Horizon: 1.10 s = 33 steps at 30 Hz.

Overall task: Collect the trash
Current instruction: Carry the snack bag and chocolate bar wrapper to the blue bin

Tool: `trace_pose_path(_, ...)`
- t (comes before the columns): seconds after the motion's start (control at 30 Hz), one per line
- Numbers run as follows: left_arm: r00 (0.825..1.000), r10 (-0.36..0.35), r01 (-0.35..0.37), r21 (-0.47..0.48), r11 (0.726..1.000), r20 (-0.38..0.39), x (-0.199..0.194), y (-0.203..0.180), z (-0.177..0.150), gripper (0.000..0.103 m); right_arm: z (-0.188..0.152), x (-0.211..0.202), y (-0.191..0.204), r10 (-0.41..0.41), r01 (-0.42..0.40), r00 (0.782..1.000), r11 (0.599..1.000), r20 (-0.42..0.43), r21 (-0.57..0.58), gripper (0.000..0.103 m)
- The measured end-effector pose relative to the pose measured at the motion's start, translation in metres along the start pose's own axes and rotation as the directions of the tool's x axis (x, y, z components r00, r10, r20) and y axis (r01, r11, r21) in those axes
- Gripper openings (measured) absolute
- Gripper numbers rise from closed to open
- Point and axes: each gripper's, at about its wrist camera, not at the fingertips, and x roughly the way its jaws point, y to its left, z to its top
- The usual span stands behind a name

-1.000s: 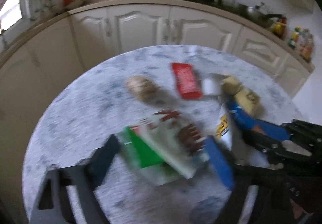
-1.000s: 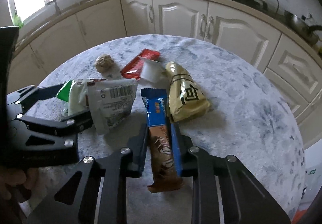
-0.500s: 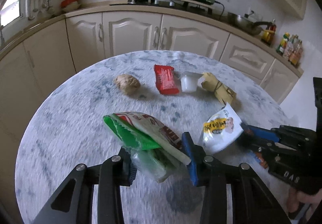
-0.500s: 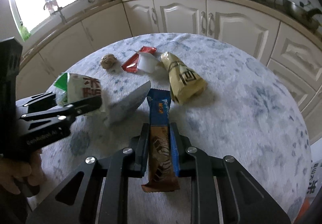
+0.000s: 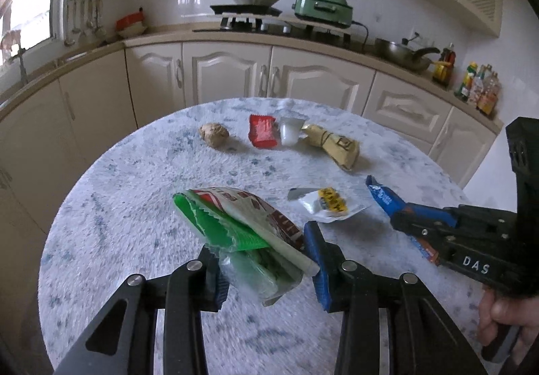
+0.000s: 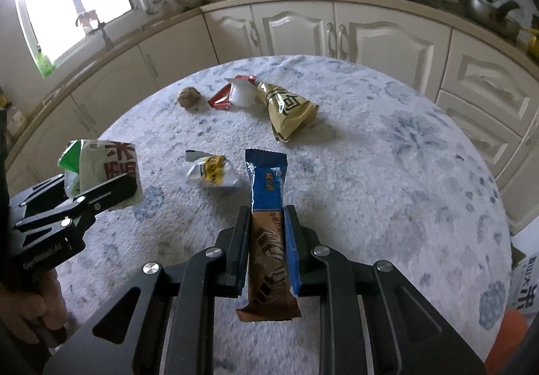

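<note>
My left gripper is shut on a bunch of green and white wrappers and holds them above the round marble table. My right gripper is shut on a blue and brown snack bar wrapper. A small white and yellow packet lies loose on the table between the two grippers, also in the right wrist view. Further back lie a crumpled brown ball, a red wrapper, a white cup and a gold packet.
Cream cabinets and a counter with a stove and a green cooker curve behind the table. A cardboard box and an orange object stand on the floor at the right of the table.
Both grippers have pulled back and lifted with their wrappers. The white and yellow packet, earlier up beside the left gripper's bunch, now lies flat on the table.
</note>
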Motion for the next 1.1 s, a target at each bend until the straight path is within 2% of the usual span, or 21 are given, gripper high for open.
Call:
trace_pose_path(0.27,0.998,-0.002,-0.001,0.052,0.999,0.062,-0.032,-0.041,-0.005,0.036,-0.010,-0.044,-0.022,0.007,-0.011,0.997,0.998,0.071,0.056,0.019)
trace_pose_path(0.57,0.989,-0.052,0.038,0.096,0.995,0.139,-0.060,-0.091,-0.001,0.036,-0.020,-0.109,-0.062,-0.042,0.020,0.982,0.993,0.186,0.118,0.019)
trace_pose_path(0.87,0.963,-0.172,0.136,0.176,0.975,0.207,-0.065,-0.166,0.016,0.036,-0.035,-0.186,-0.128,-0.177,0.117,0.942,0.969,0.286,0.216,0.019)
trace_pose_path(1.1,0.937,-0.305,0.254,0.266,0.930,0.171,-0.041,-0.241,0.030,0.036,-0.057,-0.238,-0.189,-0.313,0.213,0.901,0.922,0.301,0.322,0.019)
